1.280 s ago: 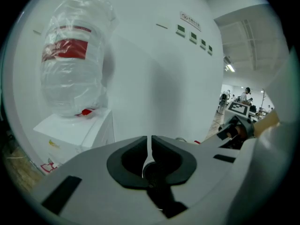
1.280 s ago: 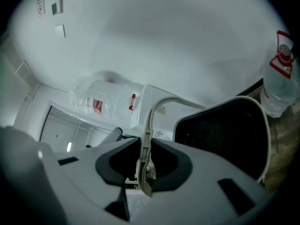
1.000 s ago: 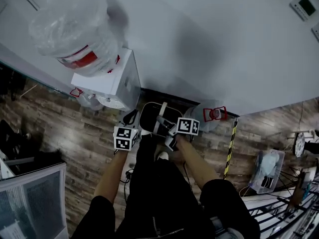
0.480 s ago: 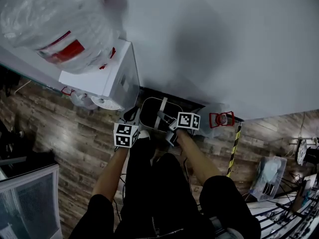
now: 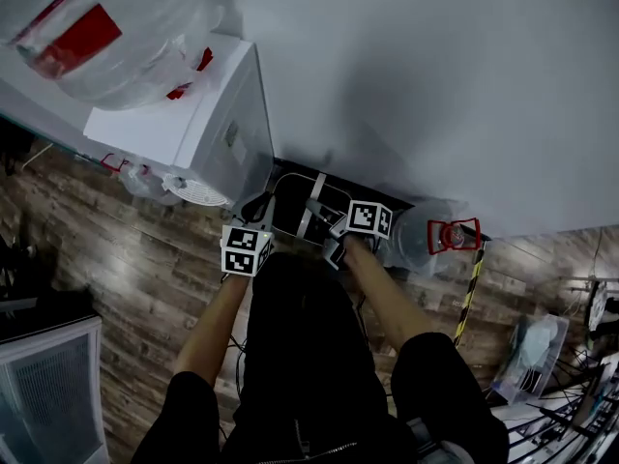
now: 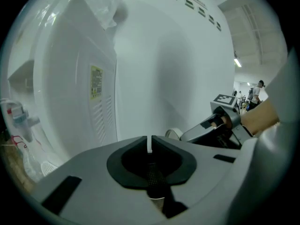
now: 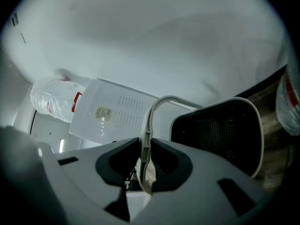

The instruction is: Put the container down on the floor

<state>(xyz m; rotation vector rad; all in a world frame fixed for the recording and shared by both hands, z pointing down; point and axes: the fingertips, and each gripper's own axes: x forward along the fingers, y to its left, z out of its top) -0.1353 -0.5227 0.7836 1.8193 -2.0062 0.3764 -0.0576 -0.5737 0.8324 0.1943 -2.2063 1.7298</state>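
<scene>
My right claw point(image 7: 146, 146) clenched the pale handle point(image 7: 157, 104) of the black container point(image 5: 290, 211), carrying its weight as it hung low beside the white dispenser point(image 5: 208, 133), near the wooden floor point(image 5: 126, 269); my left claw point(image 6: 150, 146) was pinched shut.

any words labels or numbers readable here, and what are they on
No text is legible in any view.
Yellow label on the water dispenser's side: print too small to read.
Red label on the water bottle: blurred, no letters readable.
Marker cubes: square patterns only, no letters.
</scene>
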